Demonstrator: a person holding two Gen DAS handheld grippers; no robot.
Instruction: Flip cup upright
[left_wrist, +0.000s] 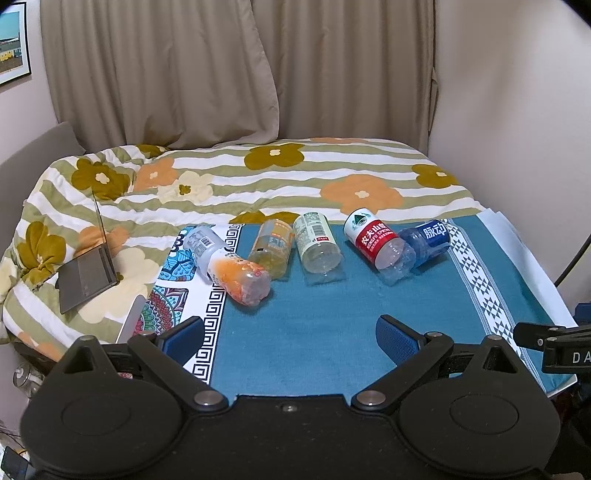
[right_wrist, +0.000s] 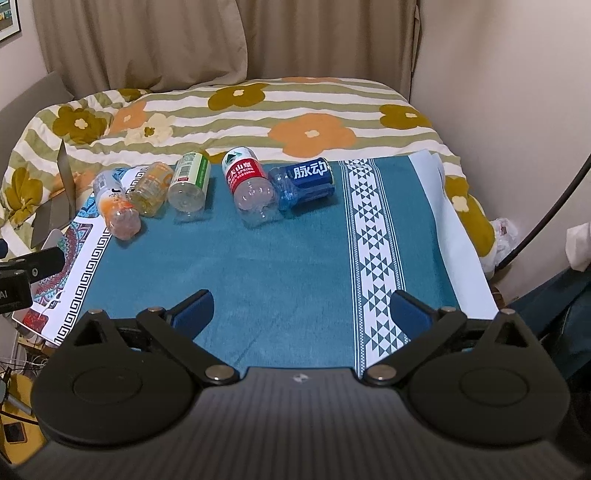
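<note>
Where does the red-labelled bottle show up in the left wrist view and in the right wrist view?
Left wrist view: the red-labelled bottle lies on its side right of centre, at the far edge of the teal cloth.
Right wrist view: the same bottle lies just left of centre, upper middle.
Shared landmark: the blue-labelled bottle lies touching it on the right in both views.

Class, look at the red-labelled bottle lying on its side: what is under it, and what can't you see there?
Under the red-labelled bottle lies the teal cloth. The blue bottle lies against its right side. Whatever supports the cloth is covered and cannot be seen.
</note>
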